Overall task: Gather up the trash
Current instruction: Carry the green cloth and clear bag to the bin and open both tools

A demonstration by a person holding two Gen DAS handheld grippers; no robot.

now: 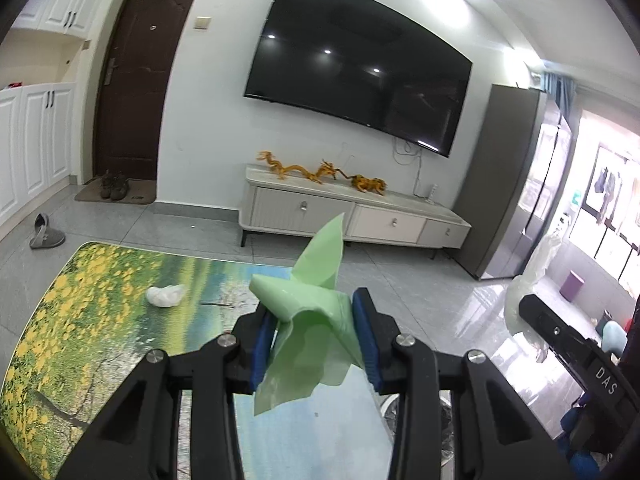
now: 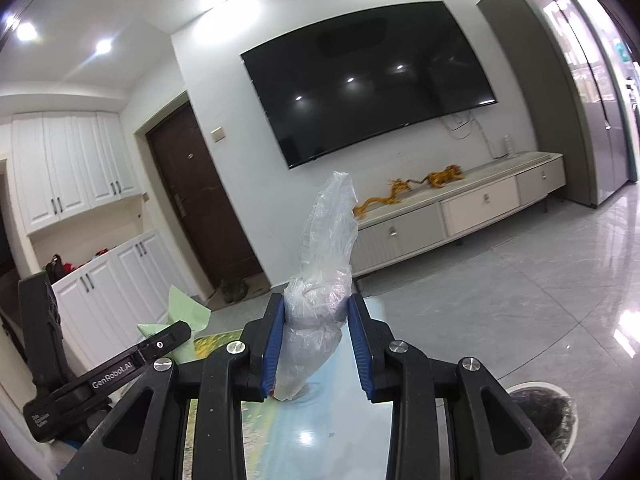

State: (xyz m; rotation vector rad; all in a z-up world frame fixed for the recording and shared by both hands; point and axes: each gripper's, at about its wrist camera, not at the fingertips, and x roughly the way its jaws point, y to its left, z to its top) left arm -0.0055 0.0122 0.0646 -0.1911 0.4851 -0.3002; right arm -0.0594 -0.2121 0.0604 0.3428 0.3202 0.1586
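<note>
My left gripper (image 1: 314,308) is shut on a crumpled green plastic bag (image 1: 316,300), held above the table; the bag's ends stick up and hang down past the blue pads. My right gripper (image 2: 316,308) is shut on a clear plastic bag (image 2: 326,264) that stands up between its pads. In the left wrist view a white crumpled tissue (image 1: 165,295) lies on the table (image 1: 100,320) with the flower-print top, ahead and left of the gripper. The green bag (image 2: 188,312) and the left gripper's body show at the left of the right wrist view.
A round bin with a dark liner (image 2: 544,412) stands on the floor at lower right of the table. A TV cabinet (image 1: 352,216) with yellow dragon figures lines the far wall under a big TV (image 1: 360,64). A slipper (image 1: 45,234) lies on the grey tiles.
</note>
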